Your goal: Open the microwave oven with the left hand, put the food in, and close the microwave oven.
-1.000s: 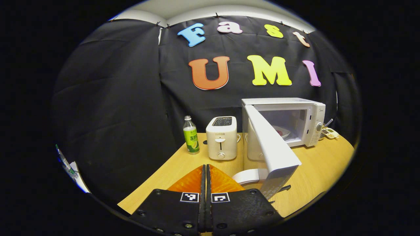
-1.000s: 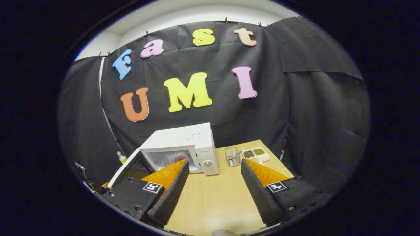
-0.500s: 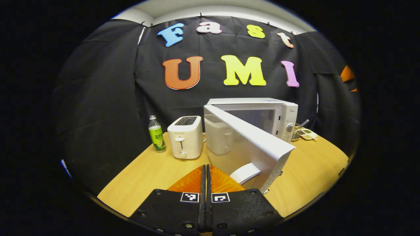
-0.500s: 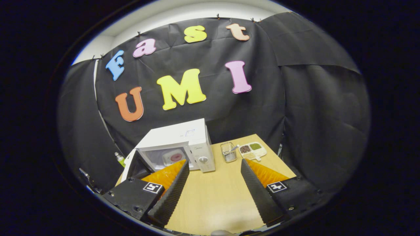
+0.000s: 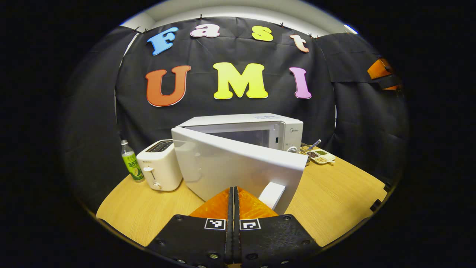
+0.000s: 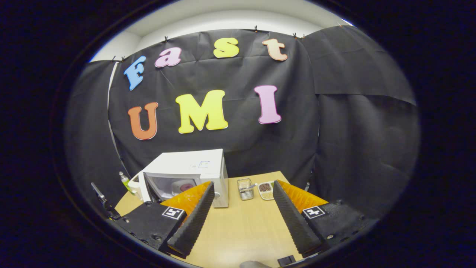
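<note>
Left gripper fingers pressed together, microwave door just ahead, partly closed. Right gripper fingers held apart over table.

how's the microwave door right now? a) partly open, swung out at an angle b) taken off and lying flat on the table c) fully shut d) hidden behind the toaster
a: in the left gripper view the microwave door stands out at an angle from the microwave, a gap showing the cavity behind it, with the shut left tongs just in front of it.
</note>
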A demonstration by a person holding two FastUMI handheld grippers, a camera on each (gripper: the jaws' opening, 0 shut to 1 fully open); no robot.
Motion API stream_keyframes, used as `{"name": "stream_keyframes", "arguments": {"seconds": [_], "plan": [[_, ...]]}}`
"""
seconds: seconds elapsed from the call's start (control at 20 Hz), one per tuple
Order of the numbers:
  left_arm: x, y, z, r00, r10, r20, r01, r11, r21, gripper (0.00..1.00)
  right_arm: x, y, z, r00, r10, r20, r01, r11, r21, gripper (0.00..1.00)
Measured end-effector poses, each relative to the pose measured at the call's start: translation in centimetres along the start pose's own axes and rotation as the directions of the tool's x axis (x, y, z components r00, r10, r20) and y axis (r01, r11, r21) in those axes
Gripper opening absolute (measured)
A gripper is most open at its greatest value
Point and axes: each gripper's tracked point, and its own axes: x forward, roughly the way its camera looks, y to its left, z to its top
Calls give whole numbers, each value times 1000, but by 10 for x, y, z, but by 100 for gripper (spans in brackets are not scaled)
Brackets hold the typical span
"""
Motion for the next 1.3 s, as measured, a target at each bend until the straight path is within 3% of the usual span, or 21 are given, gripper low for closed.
{"name": "stream_keyframes", "arguments": {"seconds": [0.2,0.25,0.3,0.4,0.45,0.5,0.55,0.6,0.65,0.75,0.8,0.85,1.15,1.3], "plan": [[35,-27,12,999,-46,14,45,998,46,1,3,-12,9,1000,-1,-3,1,1000,-16,100],[42,-32,14,998,-56,17,55,997,50,1,3,-16,12,1000,-5,2,5,1000,-16,92],[48,-39,16,998,-65,19,64,997,53,1,3,-21,17,1000,-12,10,12,1000,-21,100],[60,-50,20,997,-77,23,75,995,63,0,3,-29,22,999,-28,29,29,999,-39,100],[66,-55,21,996,-82,22,80,995,66,11,3,-32,25,999,-33,34,35,998,-47,100],[73,-59,22,996,-87,25,85,994,67,0,3,-35,26,999,-35,40,37,998,-56,92],[79,-64,24,996,-90,27,88,994,68,0,2,-36,28,998,-37,47,40,997,-66,100],[84,-68,25,995,-92,28,90,993,71,0,1,-37,31,998,-41,53,45,996,-77,91],[91,-71,26,995,-93,28,91,993,73,0,1,-39,32,998,-42,55,46,996,-81,100],[105,-78,29,995,-98,29,95,992,81,0,2,-41,28,998,-40,44,43,997,-72,100],[112,-80,30,995,-97,30,94,992,82,0,3,-43,24,999,-35,31,37,997,-70,91],[120,-82,33,995,-96,34,93,992,84,0,3,-46,21,999,-36,21,38,997,-69,100],[164,-91,40,996,-79,30,77,994,74,0,8,-65,26,998,-67,6,67,996,-61,100],[178,-85,40,999,-37,25,36,997,65,0,8,-74,25,997,-78,-12,77,996,-55,100]]}}
